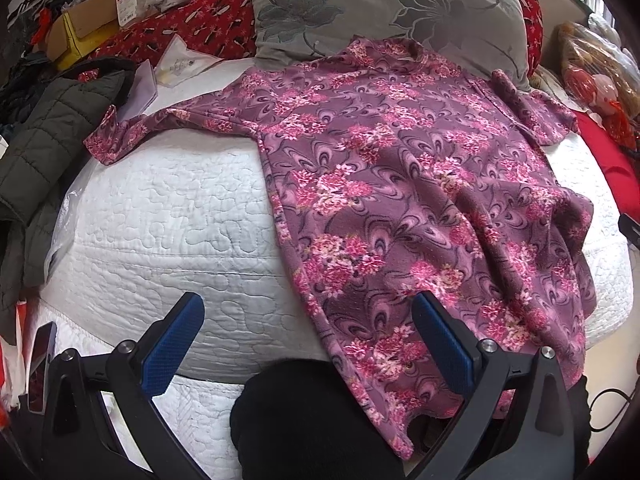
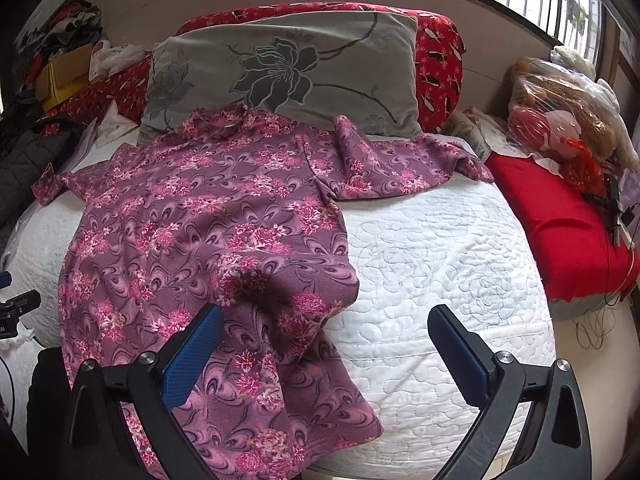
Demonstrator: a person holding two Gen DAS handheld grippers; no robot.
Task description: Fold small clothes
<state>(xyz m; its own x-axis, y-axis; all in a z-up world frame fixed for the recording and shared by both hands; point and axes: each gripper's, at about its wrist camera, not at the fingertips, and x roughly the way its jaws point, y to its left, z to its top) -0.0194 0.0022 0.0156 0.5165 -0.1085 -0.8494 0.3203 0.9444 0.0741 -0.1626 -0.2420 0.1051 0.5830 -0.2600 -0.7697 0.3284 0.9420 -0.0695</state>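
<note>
Both wrist cameras looked forward between spread fingers from the bed's near edge; the floral shirt and grey pillow beyond the fingertips appeared in both.

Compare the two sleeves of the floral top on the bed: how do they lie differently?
The left sleeve stretches out straight and flat across the white quilt, its cuff reaching the dark padded jacket. The right sleeve is bunched and creased, with a fold riding up against the grey flower pillow. Both share the floral top's purple and pink print and lie untouched by either tool.
</note>
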